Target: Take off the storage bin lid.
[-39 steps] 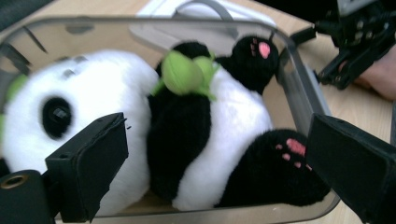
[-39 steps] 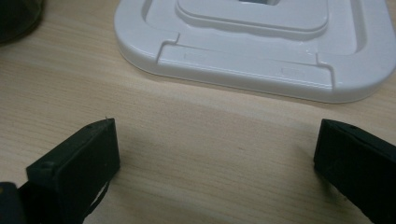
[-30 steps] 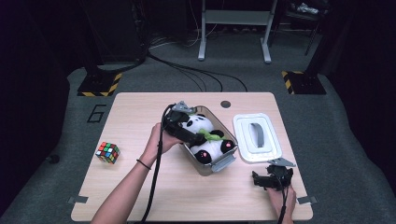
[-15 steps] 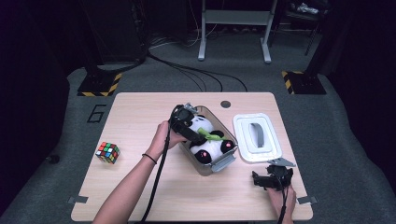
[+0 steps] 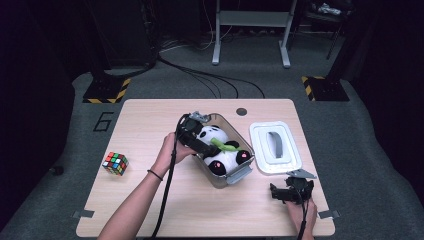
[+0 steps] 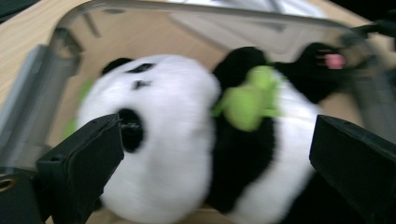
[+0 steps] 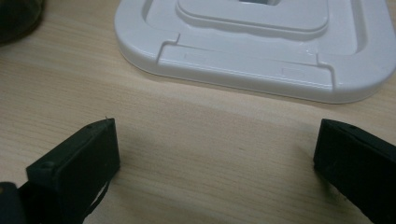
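Surface (image 5: 150, 200): pale wood, set on grey floor in a dark room, a "6" marked at its far left corner.

Clear bin (image 5: 246, 170): stood near the middle of the surface, lid off. Panda plush (image 5: 222, 152) lay inside it, a green piece (image 6: 247, 98) across its chest, a pink-padded paw toward the bin's near right end.

Left tongs (image 5: 200, 145): you held them over the bin's left side, reaching in; in the left gripper view the jaws stood wide apart on either side of the panda, clamped on nothing.

White lid (image 5: 276, 148): lay flat just right of the bin, grey handle upward.

Right tongs (image 5: 290, 192): you rested them low at the surface's near right edge, just short of the lid, jaws apart over bare wood.

Colour cube (image 5: 115, 163): sat well apart at the left.
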`<action>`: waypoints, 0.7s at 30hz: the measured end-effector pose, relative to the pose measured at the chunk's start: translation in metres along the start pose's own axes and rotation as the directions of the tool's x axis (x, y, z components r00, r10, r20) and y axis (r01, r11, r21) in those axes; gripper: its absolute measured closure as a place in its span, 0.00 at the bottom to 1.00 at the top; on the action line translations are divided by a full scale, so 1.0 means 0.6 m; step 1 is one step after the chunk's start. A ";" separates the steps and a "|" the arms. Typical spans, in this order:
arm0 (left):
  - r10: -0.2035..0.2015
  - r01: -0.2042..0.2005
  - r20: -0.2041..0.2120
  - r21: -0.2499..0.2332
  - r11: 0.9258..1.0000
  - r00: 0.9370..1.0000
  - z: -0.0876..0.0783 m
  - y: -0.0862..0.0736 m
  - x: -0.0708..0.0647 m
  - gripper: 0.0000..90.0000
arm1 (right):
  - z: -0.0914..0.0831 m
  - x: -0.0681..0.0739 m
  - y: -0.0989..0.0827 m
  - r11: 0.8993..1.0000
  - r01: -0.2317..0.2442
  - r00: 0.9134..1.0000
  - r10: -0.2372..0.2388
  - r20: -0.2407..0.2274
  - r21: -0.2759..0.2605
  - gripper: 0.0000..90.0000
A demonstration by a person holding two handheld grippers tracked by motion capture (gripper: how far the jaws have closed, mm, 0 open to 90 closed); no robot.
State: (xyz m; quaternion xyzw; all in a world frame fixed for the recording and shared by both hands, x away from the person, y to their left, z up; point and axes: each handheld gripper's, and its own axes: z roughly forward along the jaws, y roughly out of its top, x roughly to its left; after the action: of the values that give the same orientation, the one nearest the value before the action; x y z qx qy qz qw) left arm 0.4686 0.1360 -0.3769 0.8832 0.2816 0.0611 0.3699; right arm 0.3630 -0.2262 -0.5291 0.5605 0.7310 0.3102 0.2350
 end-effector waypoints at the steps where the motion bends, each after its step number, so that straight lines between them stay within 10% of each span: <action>1: 0.010 -0.010 0.003 0.003 1.000 1.000 -0.002 -0.001 -0.006 0.03 | 0.000 0.000 0.000 1.000 0.000 1.000 0.000 0.000 0.000 0.00; 9: 0.078 -0.077 -0.008 0.082 0.994 0.997 0.021 -0.015 -0.048 0.01 | 0.000 0.000 0.000 1.000 0.000 1.000 0.000 0.001 -0.001 0.00; 18: 0.119 -0.106 -0.068 0.177 0.979 0.991 0.050 -0.021 -0.060 0.01 | 0.000 0.001 0.000 1.000 -0.003 1.000 0.003 0.002 0.000 0.00; 21: 0.101 -0.093 -0.045 0.154 0.984 0.994 0.049 -0.022 -0.053 0.01 | 0.000 0.001 0.000 1.000 -0.003 1.000 0.003 0.002 0.000 0.00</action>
State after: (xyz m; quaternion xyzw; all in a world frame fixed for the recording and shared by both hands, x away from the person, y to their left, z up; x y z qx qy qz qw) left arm 0.4457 0.1082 -0.4037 0.9195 0.2519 0.0807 0.2909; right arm 0.3626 -0.2259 -0.5292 0.5619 0.7299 0.3101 0.2353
